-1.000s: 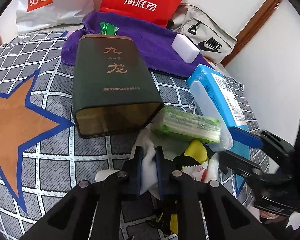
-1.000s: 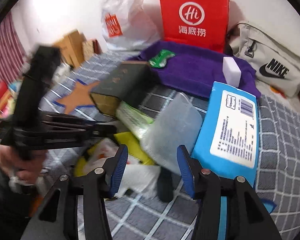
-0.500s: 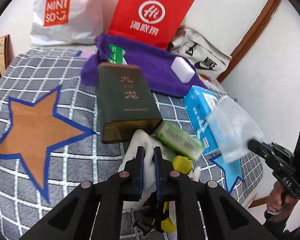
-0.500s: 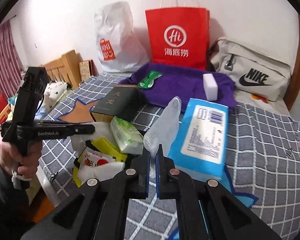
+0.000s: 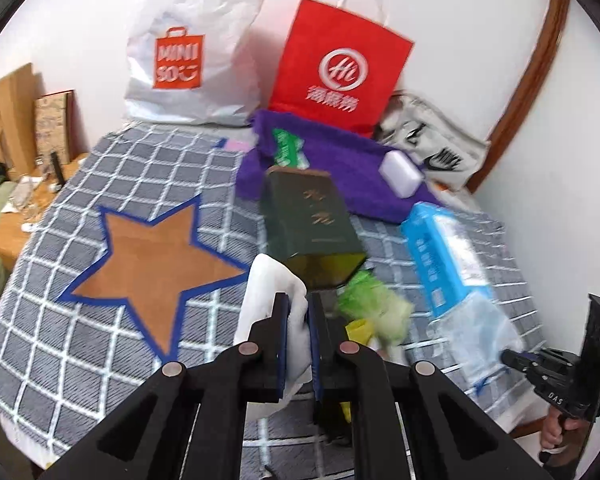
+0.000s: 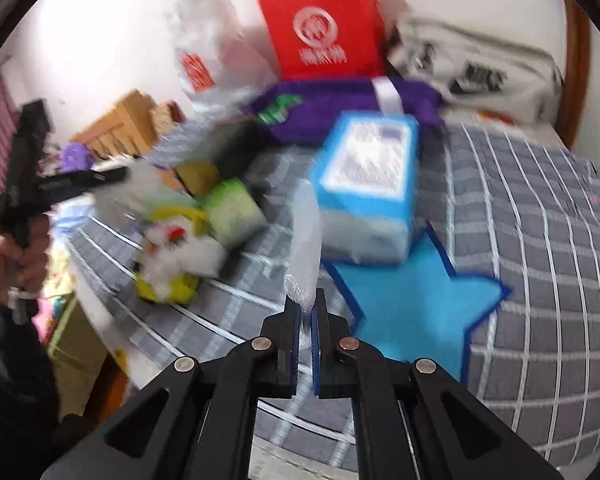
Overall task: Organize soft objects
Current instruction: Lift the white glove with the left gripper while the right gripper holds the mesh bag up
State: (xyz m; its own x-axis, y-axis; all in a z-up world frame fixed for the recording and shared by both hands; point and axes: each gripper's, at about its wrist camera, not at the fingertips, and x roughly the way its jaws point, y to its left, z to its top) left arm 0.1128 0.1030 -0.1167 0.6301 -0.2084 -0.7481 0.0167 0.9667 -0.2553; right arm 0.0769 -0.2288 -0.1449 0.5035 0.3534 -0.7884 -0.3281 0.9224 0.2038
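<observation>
Above the checked bedspread [image 5: 100, 344], the left gripper [image 5: 298, 332] pinches a white cloth [image 5: 268, 284] beside the dark green box [image 5: 312, 224], while the right gripper [image 6: 306, 320] pinches a clear plastic bag [image 6: 306, 240] near the blue tissue pack [image 6: 370, 184]

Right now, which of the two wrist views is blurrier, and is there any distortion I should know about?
The right wrist view is the blurrier: the blue tissue pack and red paper bag smear, while the right gripper stays sharp. The left wrist view is clearer, with mild smear on the green packet; the left gripper is crisp. Both are fisheye, bending the checked bedspread lines.
</observation>
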